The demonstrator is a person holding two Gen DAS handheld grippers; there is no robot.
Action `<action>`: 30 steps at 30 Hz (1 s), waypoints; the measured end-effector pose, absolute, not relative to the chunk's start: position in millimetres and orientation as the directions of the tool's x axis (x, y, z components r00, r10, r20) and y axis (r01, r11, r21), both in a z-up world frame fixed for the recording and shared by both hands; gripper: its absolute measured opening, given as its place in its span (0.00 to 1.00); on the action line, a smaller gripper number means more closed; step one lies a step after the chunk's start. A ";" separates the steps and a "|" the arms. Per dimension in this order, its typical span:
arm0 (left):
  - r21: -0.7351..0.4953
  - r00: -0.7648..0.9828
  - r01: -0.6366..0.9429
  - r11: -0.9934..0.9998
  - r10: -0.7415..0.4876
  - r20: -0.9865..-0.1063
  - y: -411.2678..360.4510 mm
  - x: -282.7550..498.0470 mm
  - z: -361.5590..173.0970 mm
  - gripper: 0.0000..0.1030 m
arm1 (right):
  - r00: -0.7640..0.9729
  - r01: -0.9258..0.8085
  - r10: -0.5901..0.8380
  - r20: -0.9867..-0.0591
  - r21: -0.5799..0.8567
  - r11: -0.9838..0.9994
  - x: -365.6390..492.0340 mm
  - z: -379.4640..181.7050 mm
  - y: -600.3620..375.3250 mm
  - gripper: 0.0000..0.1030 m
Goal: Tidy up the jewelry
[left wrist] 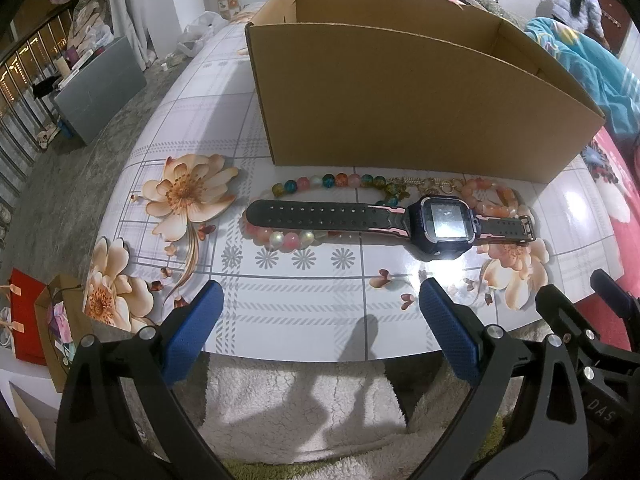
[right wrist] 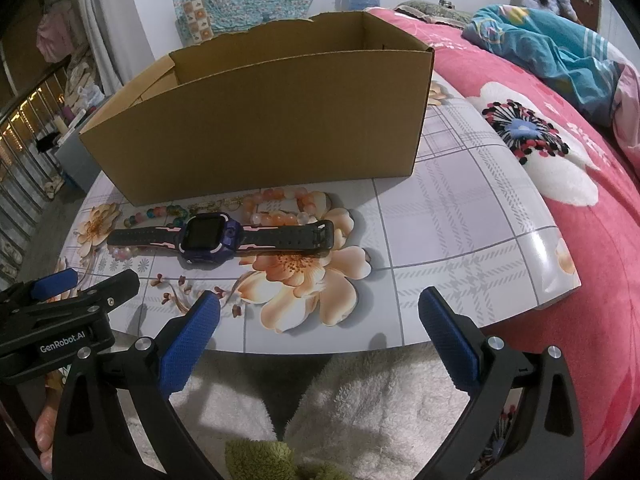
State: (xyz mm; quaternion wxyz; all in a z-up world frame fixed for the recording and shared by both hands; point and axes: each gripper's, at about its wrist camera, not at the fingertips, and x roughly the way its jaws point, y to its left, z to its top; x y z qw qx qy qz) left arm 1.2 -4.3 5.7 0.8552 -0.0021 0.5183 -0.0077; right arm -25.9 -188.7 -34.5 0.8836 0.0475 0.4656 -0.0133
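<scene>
Hovering level at the table [left wrist: 304, 320] edge, both grippers' fingers [left wrist: 192, 332] [right wrist: 450, 340] spread, holding nothing.

My left gripper [left wrist: 320, 296] and right gripper [right wrist: 320, 304] carry blue textured pads on black arms. The smartwatch [left wrist: 438, 222] is purple with a black-and-pink strap. One bead bracelet [left wrist: 320, 182] mixes pink, teal, amber and milky white; the other bracelet [left wrist: 496, 198] is peach-orange. The cardboard box [left wrist: 400, 112] is plain brown. The tablecloth [left wrist: 300, 300] shows grey plaid with peach flowers. The bedspread [right wrist: 600, 260] is pink.
</scene>
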 end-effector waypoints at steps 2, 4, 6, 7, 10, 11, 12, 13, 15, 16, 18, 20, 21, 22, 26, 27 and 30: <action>-0.011 0.464 0.011 1.000 -0.014 -0.886 -4.3 1.6 5.8 0.92 | 0.568 0.070 0.020 -0.823 0.072 0.995 -26.3 -35.0 -189.3 0.94; -0.012 0.465 0.008 1.000 -0.015 -0.885 -3.0 0.4 5.0 0.92 | 0.569 0.070 0.019 -0.822 0.072 0.995 -26.2 -34.9 -189.4 0.94; -0.011 0.465 0.006 1.000 -0.013 -0.885 -1.9 0.7 3.8 0.92 | 0.571 0.070 0.019 -0.821 0.072 0.995 -26.5 -34.7 -189.6 0.94; -0.011 0.465 0.006 1.000 -0.013 -0.885 -1.1 0.7 3.3 0.92 | 0.572 0.071 0.019 -0.820 0.072 0.995 -26.6 -34.5 -189.9 0.94; -0.007 0.467 0.004 1.000 -0.008 -0.884 -0.1 1.6 1.9 0.92 | 0.576 0.074 0.017 -0.818 0.073 0.995 -26.9 -34.5 -190.8 0.94; -0.006 0.470 0.004 1.000 -0.007 -0.883 0.0 2.1 1.9 0.92 | 0.577 0.076 0.017 -0.816 0.074 0.994 -27.7 -34.5 -191.4 0.94; -0.005 0.472 0.003 1.000 -0.005 -0.882 0.9 1.5 1.9 0.92 | 0.577 0.077 0.016 -0.817 0.075 0.994 -27.8 -34.7 -191.9 0.94; -0.002 0.476 0.002 1.000 -0.002 -0.879 1.2 2.1 1.7 0.92 | 0.577 0.079 0.016 -0.816 0.075 0.994 -27.6 -34.8 -192.6 0.94; -0.001 0.480 -0.001 1.000 0.000 -0.877 3.1 3.0 1.2 0.92 | 0.579 0.082 0.014 -0.815 0.075 0.994 -26.7 -34.9 -193.9 0.94; -0.003 0.483 -0.001 1.000 -0.002 -0.875 4.1 3.6 1.1 0.92 | 0.580 0.083 0.013 -0.814 0.076 0.994 -26.3 -34.8 -194.3 0.94; -0.001 0.491 -0.001 1.000 -0.001 -0.871 6.7 5.4 0.7 0.92 | 0.583 0.080 0.015 -0.812 0.077 0.994 -25.1 -34.9 -195.4 0.94; 0.011 0.500 0.000 1.000 0.009 -0.866 9.1 6.0 0.5 0.92 | 0.590 0.075 0.020 -0.807 0.079 0.994 -23.6 -34.4 -196.8 0.94; 0.018 0.508 -0.001 1.000 0.016 -0.861 11.4 6.3 0.8 0.92 | 0.596 0.070 0.025 -0.803 0.083 0.994 -22.8 -33.8 -197.6 0.94; 0.020 0.512 0.002 1.000 0.016 -0.859 13.1 6.7 0.7 0.92 | 0.602 0.062 0.031 -0.798 0.086 0.994 -21.7 -33.2 -197.9 0.94; 0.028 0.528 0.044 0.999 0.001 -0.849 19.7 9.1 -1.1 0.92 | 0.633 0.016 0.071 -0.771 0.104 0.994 -17.3 -28.5 -196.5 0.94; 0.028 0.535 0.054 0.998 -0.005 -0.845 21.1 8.9 -1.2 0.92 | 0.644 -0.002 0.081 -0.760 0.104 0.995 -16.4 -27.1 -195.0 0.94; -0.003 0.577 0.121 0.993 -0.073 -0.813 25.0 7.6 0.5 0.92 | 0.670 -0.051 0.110 -0.734 0.103 0.993 -13.7 -23.6 -189.7 0.94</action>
